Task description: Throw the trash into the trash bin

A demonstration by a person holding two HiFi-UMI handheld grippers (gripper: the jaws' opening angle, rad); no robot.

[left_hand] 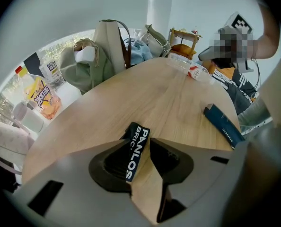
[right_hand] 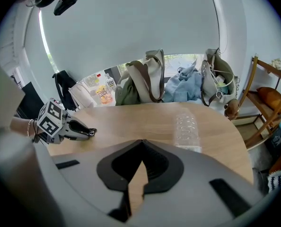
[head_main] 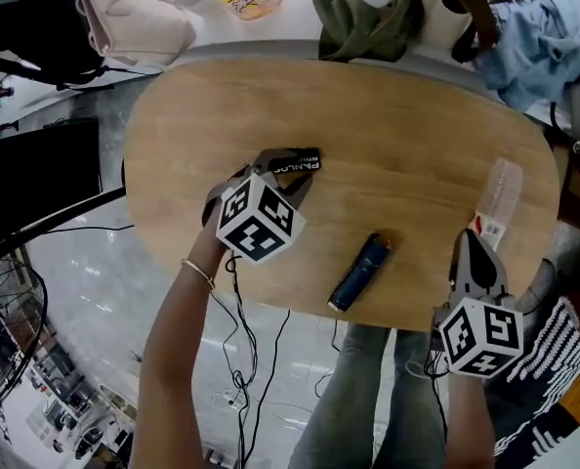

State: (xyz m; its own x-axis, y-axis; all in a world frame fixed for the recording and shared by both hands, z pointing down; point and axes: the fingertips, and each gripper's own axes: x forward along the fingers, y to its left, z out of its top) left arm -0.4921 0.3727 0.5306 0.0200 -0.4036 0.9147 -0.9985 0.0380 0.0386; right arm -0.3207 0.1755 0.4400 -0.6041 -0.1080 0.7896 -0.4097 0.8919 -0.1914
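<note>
Here the left gripper [head_main: 282,179] points steeply down at the near-left part of the wooden tabletop [head_main: 397,125], and its fingers stand partway apart with a black printed wrapper [left_hand: 134,151] between them. The wrapper rests against one finger, and a wedge of bare wood shows beside the other, so I judge it framed rather than pinched. The right gripper [right_hand: 141,143] hangs over the near-right edge with its fingers closed on nothing. A clear plastic bottle [right_hand: 188,129] lies on its side just beyond it. A dark blue box [head_main: 360,272] lies at the near edge between the two grippers. All three pieces of trash are on the tabletop, and no view shows a trash bin, so the carry will likely go to a place out of sight. The main risk is the wrapper. It is thin, limp and almost flat on the wood, so the fingers could push it aside, or catch only one end and let it slide out on the lift. Pressing lower for a better hold could scrape the fingertips on the wood. The bottle is round and close to the edge, so a nudge from the right gripper could roll it off. The box sits so near the edge that a passing sleeve or cable might knock it to the floor.
</note>
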